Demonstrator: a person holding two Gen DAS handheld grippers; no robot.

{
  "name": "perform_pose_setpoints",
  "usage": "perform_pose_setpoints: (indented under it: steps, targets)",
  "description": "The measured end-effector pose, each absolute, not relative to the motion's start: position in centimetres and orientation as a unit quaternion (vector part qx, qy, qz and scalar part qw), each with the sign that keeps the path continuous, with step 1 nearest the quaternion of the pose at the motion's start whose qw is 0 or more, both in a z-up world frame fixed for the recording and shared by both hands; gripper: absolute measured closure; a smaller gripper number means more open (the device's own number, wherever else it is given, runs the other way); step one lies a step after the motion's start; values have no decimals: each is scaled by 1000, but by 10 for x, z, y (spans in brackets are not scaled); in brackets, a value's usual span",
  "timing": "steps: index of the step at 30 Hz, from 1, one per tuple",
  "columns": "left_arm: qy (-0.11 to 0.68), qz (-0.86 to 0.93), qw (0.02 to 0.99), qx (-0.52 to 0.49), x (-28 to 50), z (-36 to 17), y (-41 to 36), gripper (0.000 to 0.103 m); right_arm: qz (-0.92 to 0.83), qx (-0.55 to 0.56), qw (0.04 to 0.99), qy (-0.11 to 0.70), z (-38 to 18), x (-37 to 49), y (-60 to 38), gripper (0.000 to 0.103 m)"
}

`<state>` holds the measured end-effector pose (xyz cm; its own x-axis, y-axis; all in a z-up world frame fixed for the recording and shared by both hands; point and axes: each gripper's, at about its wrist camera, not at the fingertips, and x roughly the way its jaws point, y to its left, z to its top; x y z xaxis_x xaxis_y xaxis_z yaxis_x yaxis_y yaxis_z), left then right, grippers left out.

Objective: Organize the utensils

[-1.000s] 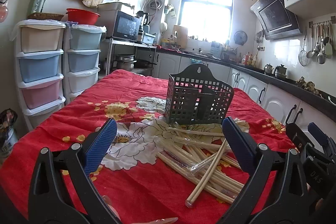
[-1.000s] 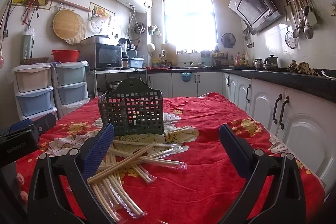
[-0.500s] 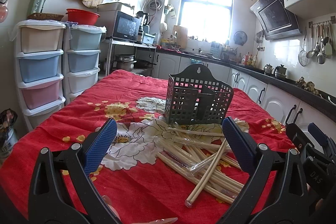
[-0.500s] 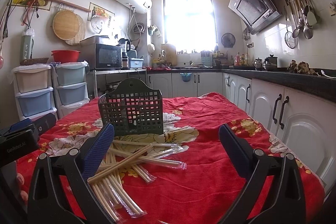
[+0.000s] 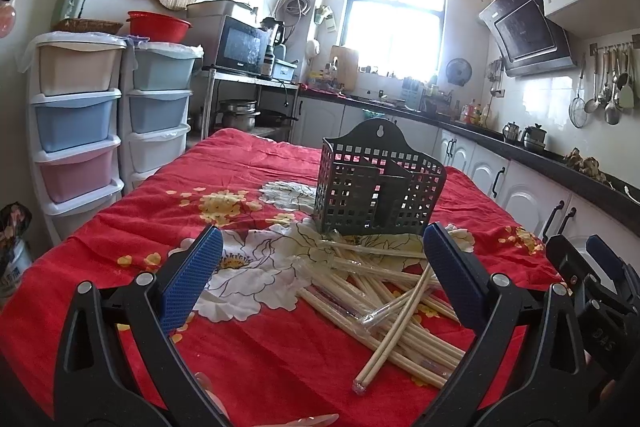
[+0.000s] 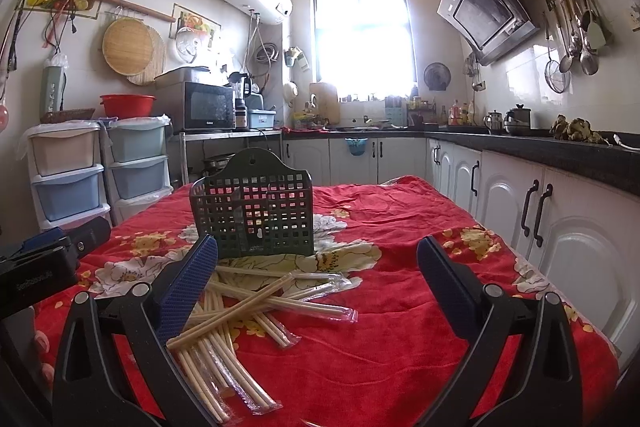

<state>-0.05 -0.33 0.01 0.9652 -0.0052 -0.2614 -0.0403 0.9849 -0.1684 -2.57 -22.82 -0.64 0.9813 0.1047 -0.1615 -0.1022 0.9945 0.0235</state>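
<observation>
Both wrist views face the basket point(image 5: 378, 187) point(image 6: 254, 215) from low, side by side.

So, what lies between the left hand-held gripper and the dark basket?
In the left wrist view, the pile of chopsticks lies on the red cloth between the open left hand-held gripper and the basket.

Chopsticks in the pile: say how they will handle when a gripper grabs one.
The chopsticks look thin, stiff and light, so one should lift easily. Several sit in glossy clear sleeves, probably slippery against the pads. They lie crisscrossed before the basket, so lifting one may drag or roll its neighbours.
</observation>
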Motion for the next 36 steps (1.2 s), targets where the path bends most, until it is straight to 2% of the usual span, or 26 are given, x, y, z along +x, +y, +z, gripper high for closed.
perform_pose_setpoints:
  steps: [19,36]
  targets:
    - [200,22,971,-132,19,-10,31,10,124,-10,985,119,-4,-9,-209,6]
    - [235,-4,960,-155,45,1,58,10,182,-19,972,146,10,16,-196,6]
